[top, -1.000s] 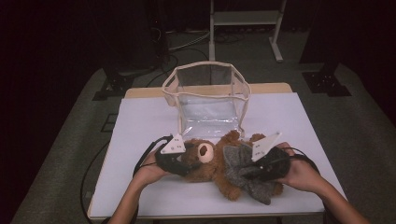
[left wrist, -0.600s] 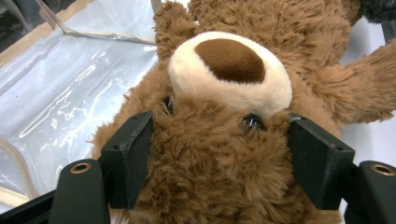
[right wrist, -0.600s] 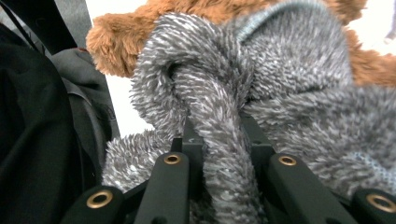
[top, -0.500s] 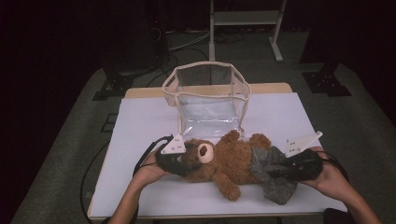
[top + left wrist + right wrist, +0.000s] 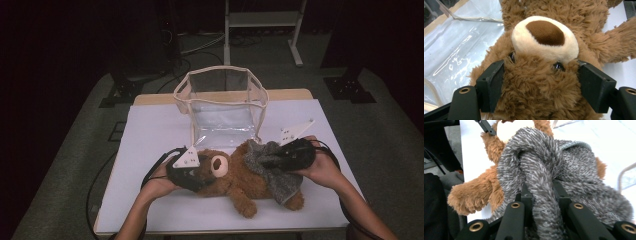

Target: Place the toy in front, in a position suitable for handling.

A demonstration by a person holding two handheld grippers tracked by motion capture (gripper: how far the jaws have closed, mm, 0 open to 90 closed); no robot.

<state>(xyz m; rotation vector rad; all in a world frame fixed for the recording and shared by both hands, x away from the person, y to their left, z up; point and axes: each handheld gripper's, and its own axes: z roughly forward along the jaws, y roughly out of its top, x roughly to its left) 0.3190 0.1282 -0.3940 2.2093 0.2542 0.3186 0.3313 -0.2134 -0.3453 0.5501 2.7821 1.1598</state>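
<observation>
**Inspector:** Start with the item in hand.

**Observer:** A brown teddy bear [image 5: 235, 175] lies on its back on the white table [image 5: 150, 135], head toward the person's left, just in front of a clear bag with cream trim [image 5: 222, 102]. A grey fuzzy garment [image 5: 272, 162] is draped over its body and lower half.

**Inspector:** Left gripper?

**Observer:** The left gripper [image 5: 541, 85] sits astride the bear's head. In the left gripper view the black jaws flank the forehead just below the cream muzzle, the pads pressing into the fur at eye level. They have just been opening a little, with the head between them and the fur touching both pads.

**Inspector:** Right gripper?

**Observer:** The right gripper [image 5: 542, 192] has its jaws drawn close together, pinching a thick fold of the grey garment. In the high view it is over the bear's torso, the cloth bunched ahead of it.

**Inspector:** Surroundings?

**Observer:** Black cables [image 5: 155, 167] trail from the grippers; dark floor lies beyond the table.
</observation>
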